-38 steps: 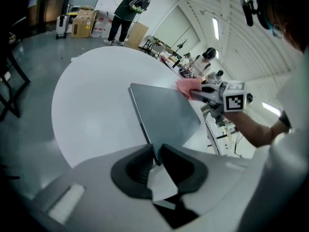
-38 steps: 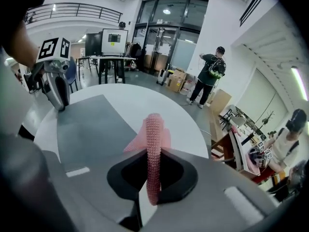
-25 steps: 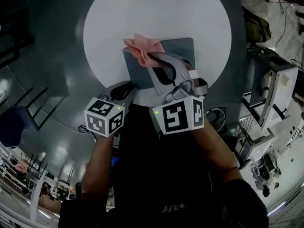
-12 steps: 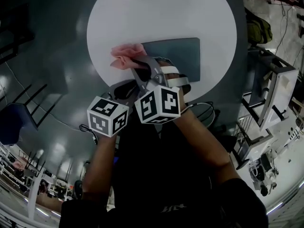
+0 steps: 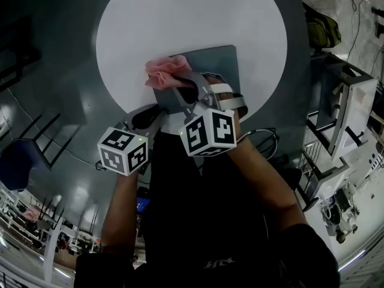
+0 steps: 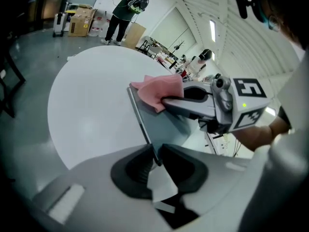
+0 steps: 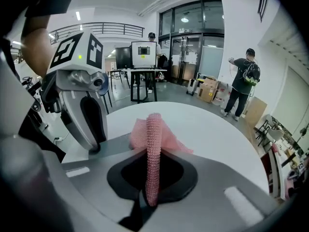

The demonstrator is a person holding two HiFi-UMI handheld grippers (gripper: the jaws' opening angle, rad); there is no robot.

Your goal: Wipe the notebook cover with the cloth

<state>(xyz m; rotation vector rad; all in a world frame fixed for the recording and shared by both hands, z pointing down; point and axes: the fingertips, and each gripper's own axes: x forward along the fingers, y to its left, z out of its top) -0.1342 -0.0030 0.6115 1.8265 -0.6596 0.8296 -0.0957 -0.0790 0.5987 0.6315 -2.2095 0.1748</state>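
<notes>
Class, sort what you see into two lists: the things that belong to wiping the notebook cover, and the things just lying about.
Belongs to the job:
notebook
cloth
right gripper, jaws shut on the cloth
left gripper, jaws shut on the notebook's edge
table

Just lying about:
cardboard boxes
bag
chair

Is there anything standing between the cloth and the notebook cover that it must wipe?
Nothing visible. The cloth, held in the right gripper, appears to rest on the notebook's far left corner. The left gripper clamps only the near corner, leaving the cover bare.
</notes>
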